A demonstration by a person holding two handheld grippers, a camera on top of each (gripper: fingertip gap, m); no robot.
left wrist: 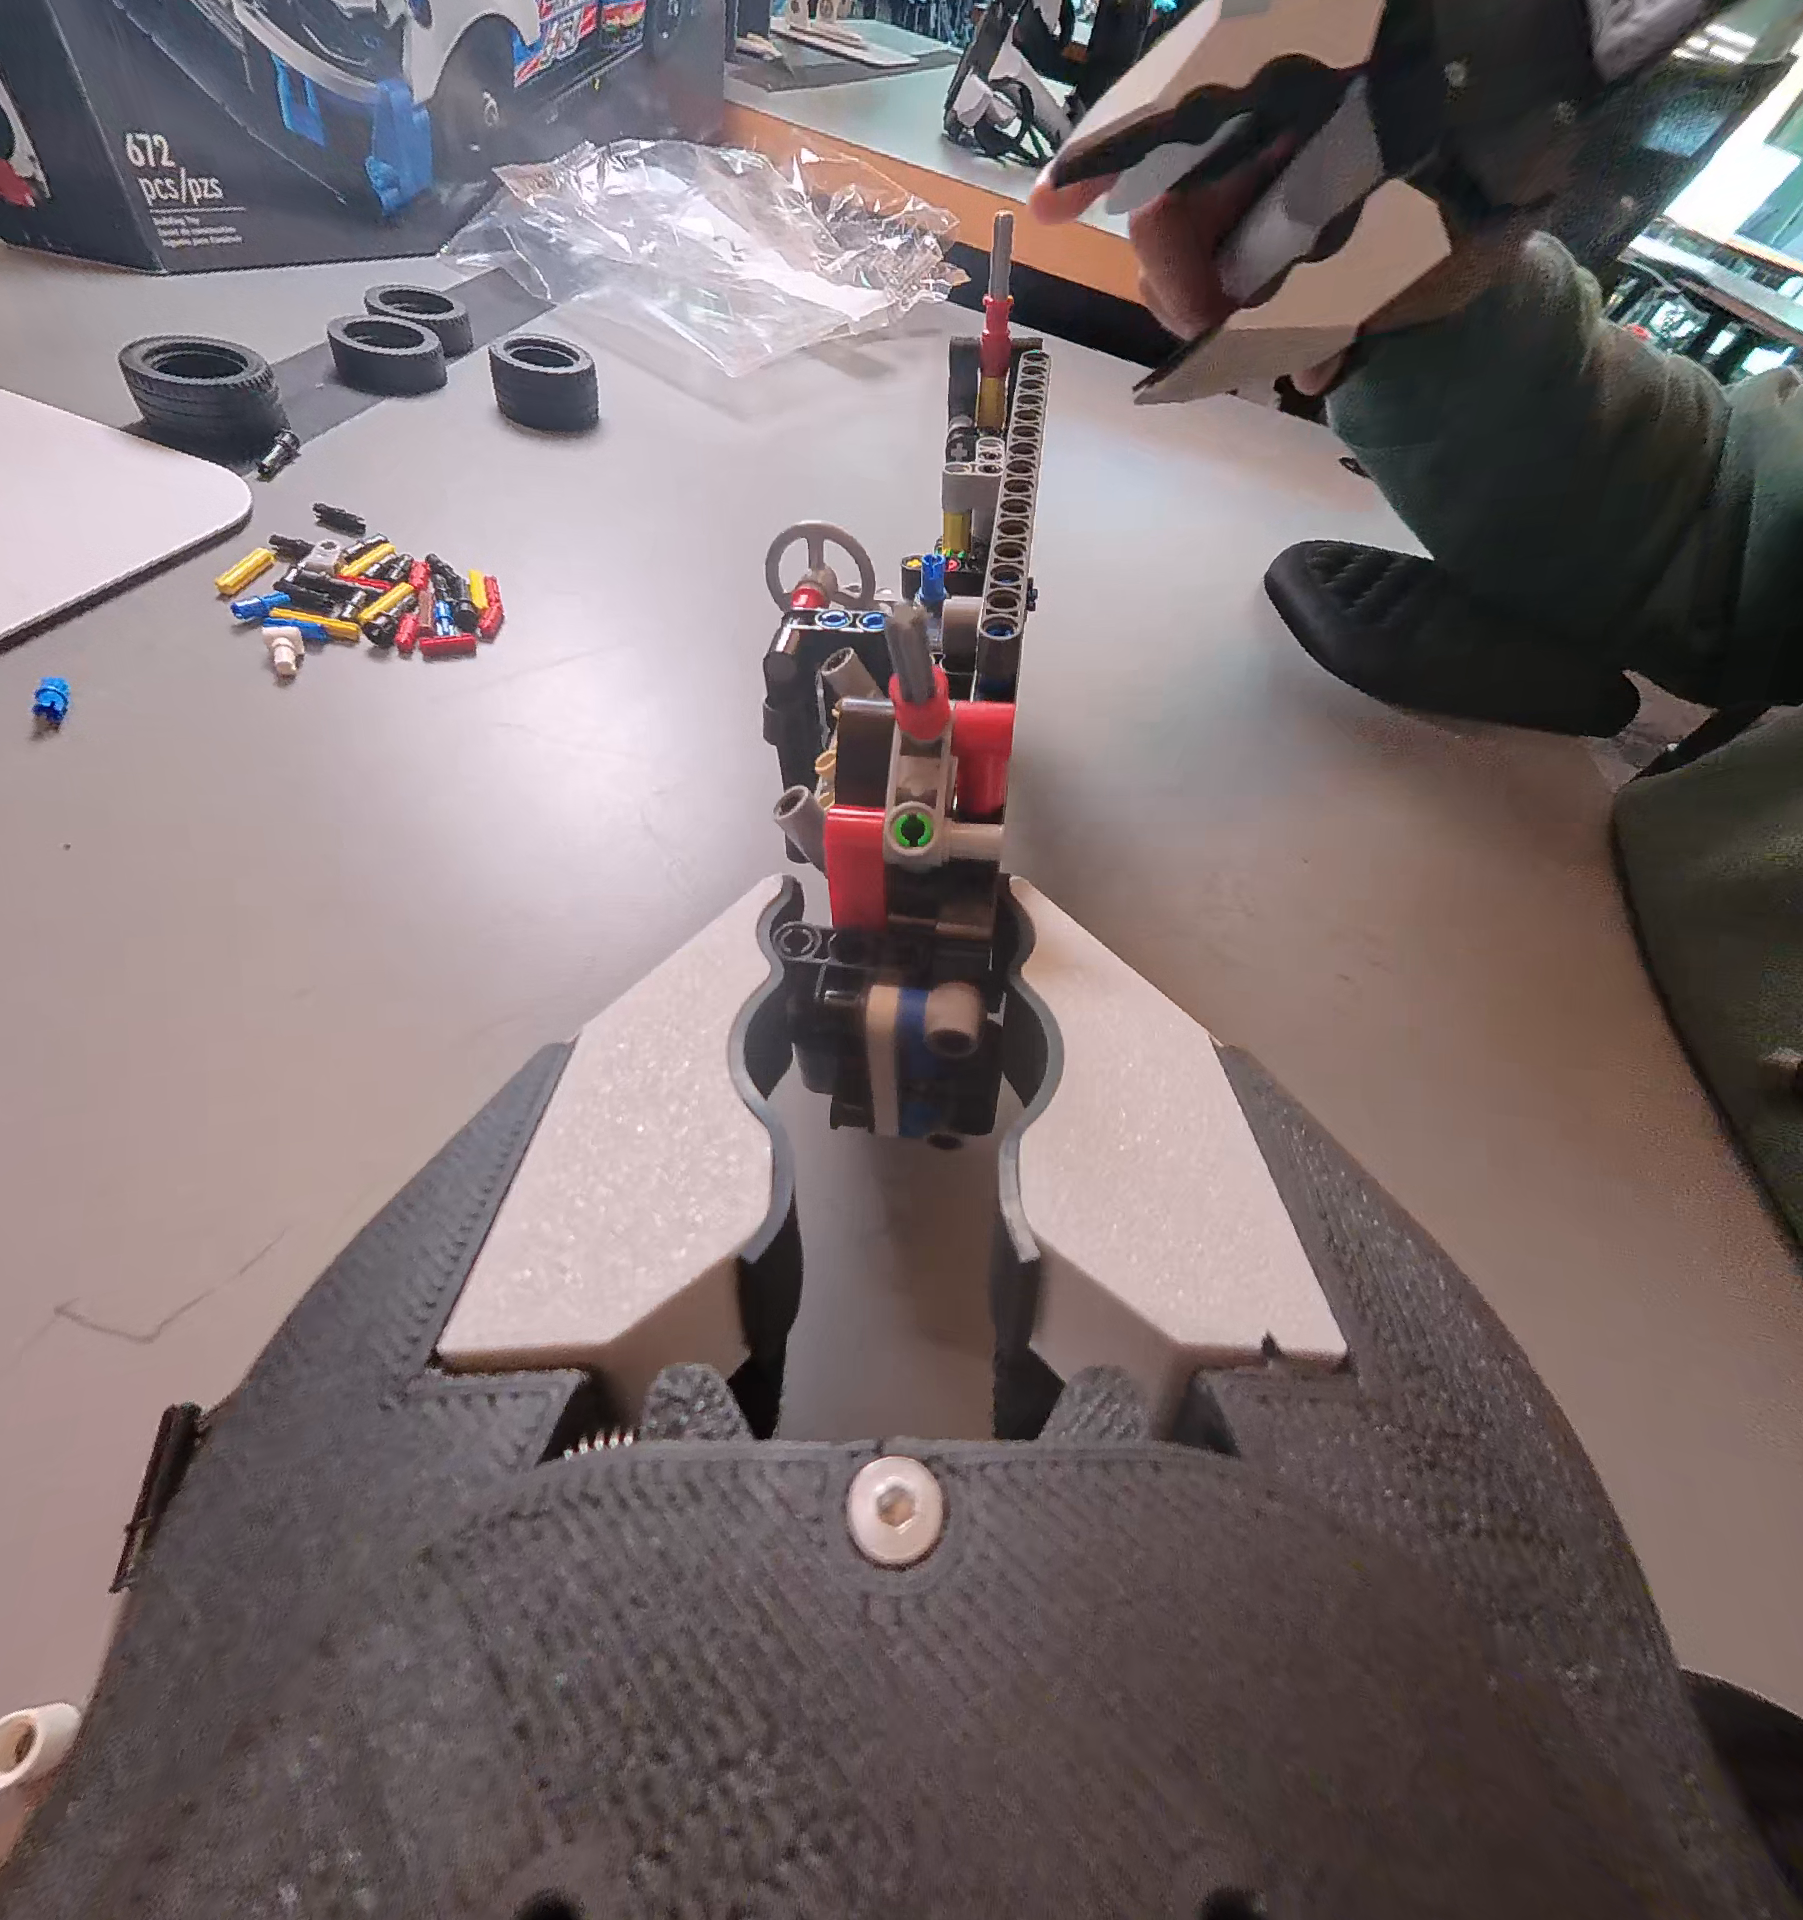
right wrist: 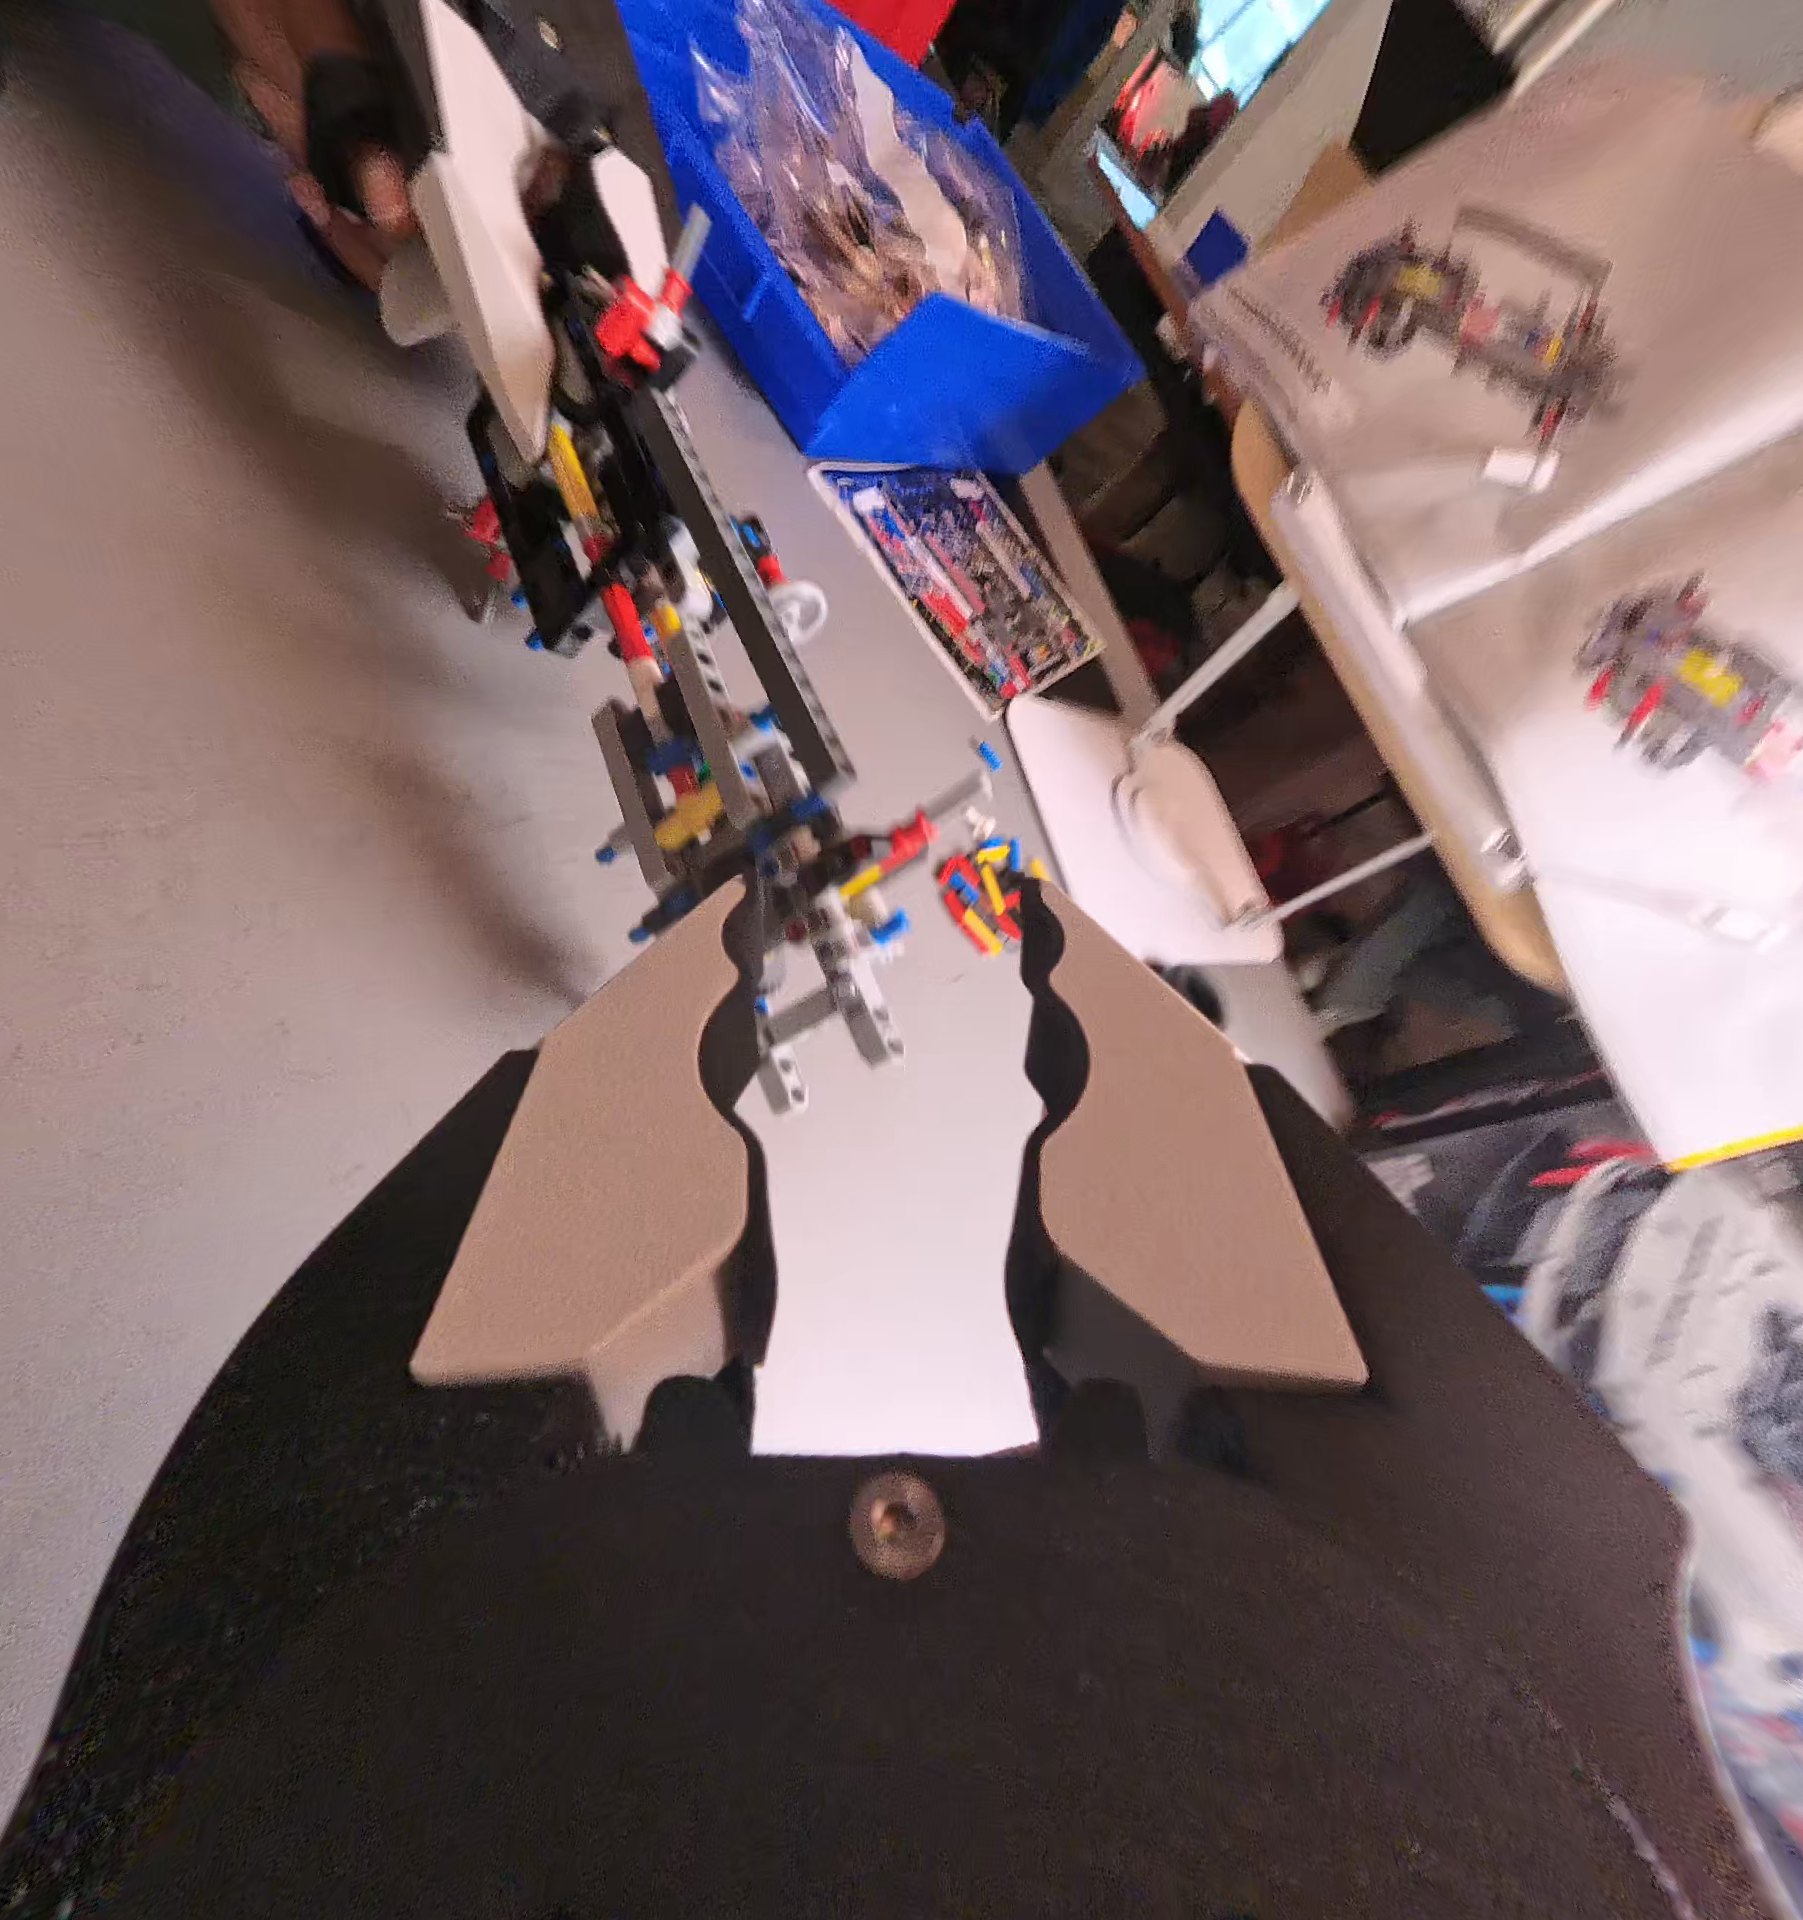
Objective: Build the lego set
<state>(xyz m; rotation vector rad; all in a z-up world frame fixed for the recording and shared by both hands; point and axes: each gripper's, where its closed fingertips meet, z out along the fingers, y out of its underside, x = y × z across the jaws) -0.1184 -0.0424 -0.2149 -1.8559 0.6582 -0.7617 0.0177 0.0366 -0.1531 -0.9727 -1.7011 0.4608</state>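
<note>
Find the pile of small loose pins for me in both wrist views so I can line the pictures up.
Left wrist view: the pile of pins lies on the table, left of the lego chassis.
Right wrist view: the pile sits mid-frame, off the right gripper finger's tip.
Shared landmark: the chassis with its grey steering wheel.

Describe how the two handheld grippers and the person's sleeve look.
Left gripper: black ribbed 3D-printed body, one pale screw in the middle, two white wedge-shaped fingers with wavy dark inner edges. Right gripper: same black body and central screw, its fingers look beige here. The person's sleeve is dark green.
</note>
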